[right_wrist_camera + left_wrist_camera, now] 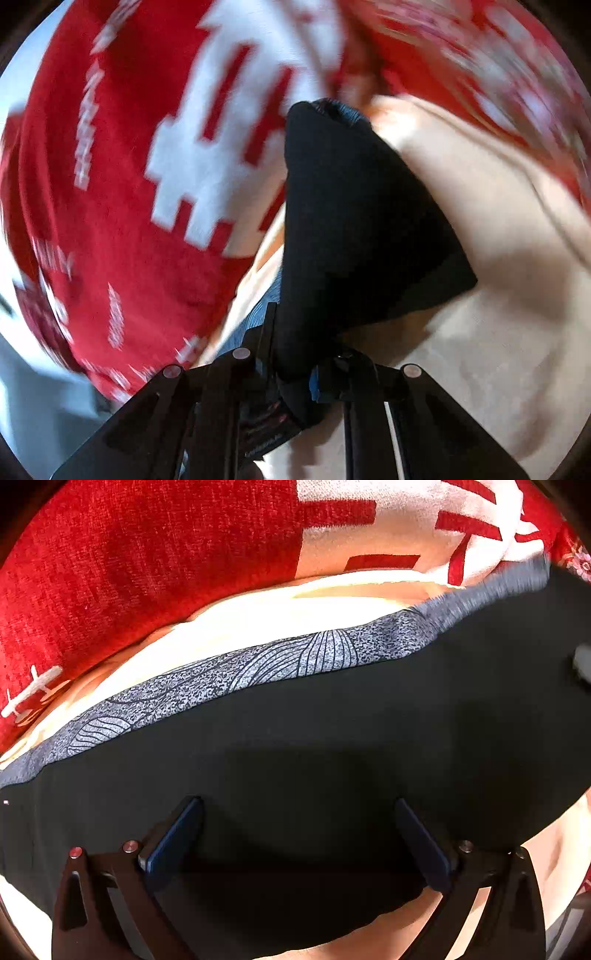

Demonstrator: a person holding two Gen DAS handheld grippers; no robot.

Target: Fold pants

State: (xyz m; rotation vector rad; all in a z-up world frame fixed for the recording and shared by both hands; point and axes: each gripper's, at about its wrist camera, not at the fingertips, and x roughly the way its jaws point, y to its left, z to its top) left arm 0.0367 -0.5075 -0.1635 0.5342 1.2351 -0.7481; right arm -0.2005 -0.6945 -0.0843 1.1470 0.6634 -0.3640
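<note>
Black pants (332,738) with a grey patterned side stripe (258,668) lie spread on a cream sheet (258,616). My left gripper (299,834) hovers close over the black cloth, pointing steeply down, open, with nothing between its blue pads (173,838). In the right wrist view, my right gripper (291,362) is shut on a bunched end of the pants (351,221). The black cloth rises from the jaws in a lifted, tent-like fold over the cream sheet (498,295). That view is blurred by motion.
A red cushion with white patterns (129,565) lies behind the pants; it fills the left of the right wrist view (129,184). More red patterned fabric (498,74) is at the upper right there.
</note>
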